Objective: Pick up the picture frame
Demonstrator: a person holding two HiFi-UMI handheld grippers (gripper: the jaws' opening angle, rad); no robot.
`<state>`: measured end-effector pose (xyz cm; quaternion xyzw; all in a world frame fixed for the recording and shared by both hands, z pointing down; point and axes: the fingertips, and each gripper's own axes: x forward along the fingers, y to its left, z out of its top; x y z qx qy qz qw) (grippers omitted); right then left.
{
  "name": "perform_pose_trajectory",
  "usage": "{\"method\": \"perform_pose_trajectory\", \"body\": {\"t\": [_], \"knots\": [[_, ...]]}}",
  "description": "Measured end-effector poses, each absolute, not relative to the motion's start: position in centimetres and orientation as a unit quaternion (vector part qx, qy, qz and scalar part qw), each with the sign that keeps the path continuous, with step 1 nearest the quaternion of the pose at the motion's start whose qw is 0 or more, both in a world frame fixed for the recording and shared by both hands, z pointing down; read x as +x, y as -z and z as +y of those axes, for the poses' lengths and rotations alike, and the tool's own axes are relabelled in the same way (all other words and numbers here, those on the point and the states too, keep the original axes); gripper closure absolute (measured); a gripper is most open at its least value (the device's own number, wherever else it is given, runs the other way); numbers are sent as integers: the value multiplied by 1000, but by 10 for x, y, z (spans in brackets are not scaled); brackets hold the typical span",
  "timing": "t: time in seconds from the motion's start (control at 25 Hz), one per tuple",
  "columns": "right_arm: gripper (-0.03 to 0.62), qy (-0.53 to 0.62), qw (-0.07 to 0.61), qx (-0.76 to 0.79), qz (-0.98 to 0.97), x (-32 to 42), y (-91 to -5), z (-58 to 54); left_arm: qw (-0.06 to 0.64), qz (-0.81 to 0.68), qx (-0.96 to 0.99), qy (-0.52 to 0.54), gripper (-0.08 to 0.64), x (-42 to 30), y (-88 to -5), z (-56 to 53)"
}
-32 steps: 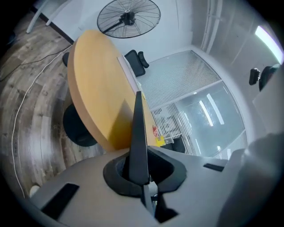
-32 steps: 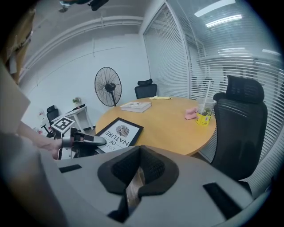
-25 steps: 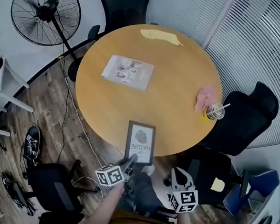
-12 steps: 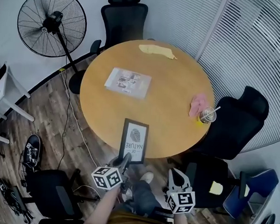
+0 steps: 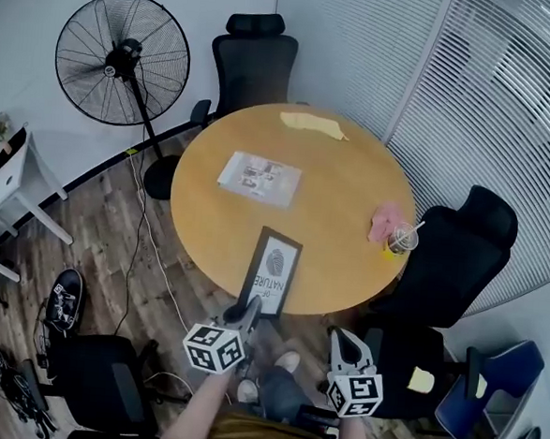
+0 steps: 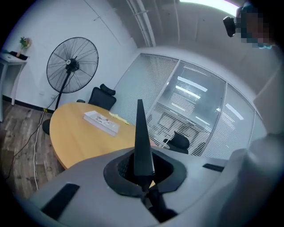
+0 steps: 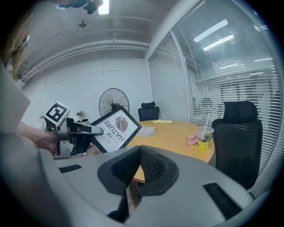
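The left gripper (image 5: 250,312) is clamped on the lower edge of the picture frame (image 5: 273,270), jaws closed tight on the black moulding. The frame is held tilted in the air at the near rim of the round table (image 5: 344,172), its printed face up, clear of the tabletop. The right gripper (image 5: 341,341) hangs beside it, jaws together, holding nothing.
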<state>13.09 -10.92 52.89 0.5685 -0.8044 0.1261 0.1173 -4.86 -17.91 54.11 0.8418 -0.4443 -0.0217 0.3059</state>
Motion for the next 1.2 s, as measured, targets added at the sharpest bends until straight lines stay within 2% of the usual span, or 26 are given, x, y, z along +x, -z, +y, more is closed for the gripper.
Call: {"method": "perform_pose_trajectory", "body": {"t": [0.6, 1.2], "knots": [[578, -87, 79, 579, -807, 126, -488, -98, 242, -445, 860, 64, 522, -55, -479, -158], [580, -101, 81, 590, -797, 135, -486, -88, 247, -447, 857, 73, 522, -63, -471, -151]]}}
